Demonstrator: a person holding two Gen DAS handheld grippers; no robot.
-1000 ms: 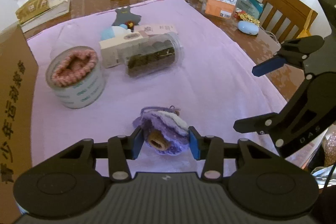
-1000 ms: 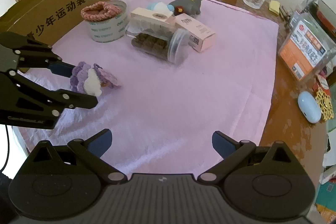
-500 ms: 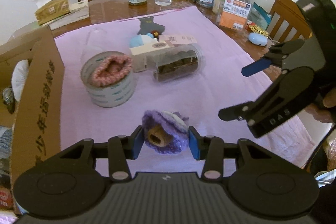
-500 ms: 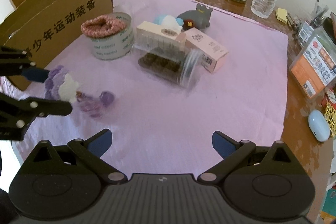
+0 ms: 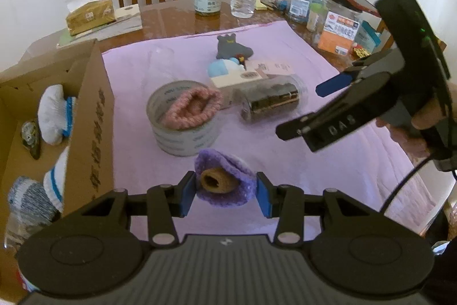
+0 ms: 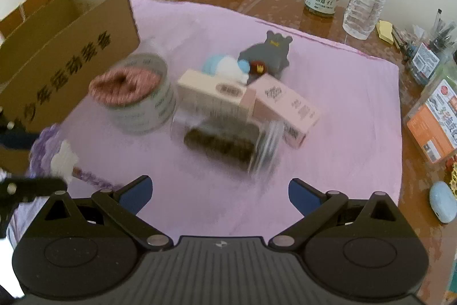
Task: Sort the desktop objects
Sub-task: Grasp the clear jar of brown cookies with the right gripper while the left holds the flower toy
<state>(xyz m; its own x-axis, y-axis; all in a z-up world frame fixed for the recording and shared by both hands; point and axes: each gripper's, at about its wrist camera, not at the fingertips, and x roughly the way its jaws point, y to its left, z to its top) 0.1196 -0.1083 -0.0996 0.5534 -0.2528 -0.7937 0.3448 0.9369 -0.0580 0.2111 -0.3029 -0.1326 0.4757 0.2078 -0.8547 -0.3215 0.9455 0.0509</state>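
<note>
Left gripper [image 5: 225,192] fingers clamped on purple knit piece [image 5: 228,182]; right gripper [image 6: 218,195] fingers apart, body marked "DAS".

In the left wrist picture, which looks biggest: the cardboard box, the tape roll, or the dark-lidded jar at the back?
1. cardboard box
2. tape roll
3. dark-lidded jar
The jar stands farthest away, so it may only look smallest.

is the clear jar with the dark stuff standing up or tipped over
Tipped over: the clear jar lies on its side on the purple cloth, lid end facing sideways.
</note>
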